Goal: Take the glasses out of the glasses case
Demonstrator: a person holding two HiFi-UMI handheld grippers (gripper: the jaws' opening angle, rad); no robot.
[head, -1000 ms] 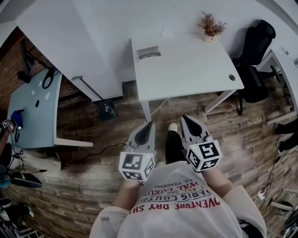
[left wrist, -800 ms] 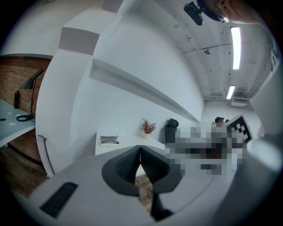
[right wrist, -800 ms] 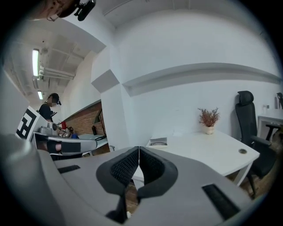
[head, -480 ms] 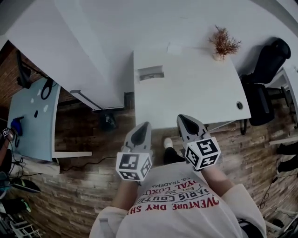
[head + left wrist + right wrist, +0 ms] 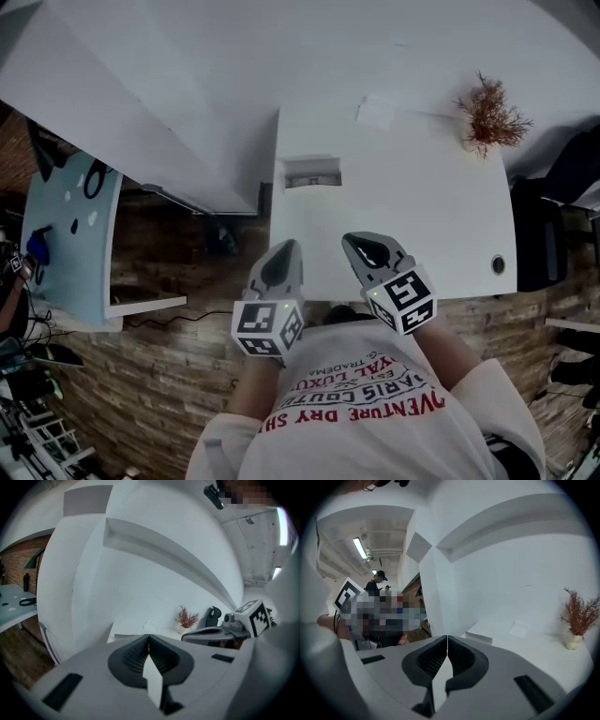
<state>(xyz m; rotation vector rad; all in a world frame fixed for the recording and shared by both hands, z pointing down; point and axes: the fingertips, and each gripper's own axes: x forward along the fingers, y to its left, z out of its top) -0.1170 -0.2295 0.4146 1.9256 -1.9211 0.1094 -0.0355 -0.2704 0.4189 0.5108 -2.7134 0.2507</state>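
Note:
A pale rectangular case (image 5: 312, 174) lies on the white table (image 5: 422, 216), towards its left side; whether it holds glasses cannot be seen. The right gripper view shows the case (image 5: 479, 638) just beyond the jaws. My left gripper (image 5: 284, 253) is at the table's near edge, its jaws pressed together with nothing between them (image 5: 148, 637). My right gripper (image 5: 362, 246) is beside it over the near edge, also shut and empty (image 5: 447, 638). Both are well short of the case and point towards it.
A dried plant in a small pot (image 5: 489, 117) stands at the table's far right, with a white slip of paper (image 5: 377, 112) near the back. A white partition wall (image 5: 141, 112) runs along the left. A black office chair (image 5: 562, 225) is at the right, a pale blue desk (image 5: 70, 234) at the left.
The white table has come much closer in the head view. Both grippers, which were over the wooden floor, now reach the table's near edge. Both stayed shut.

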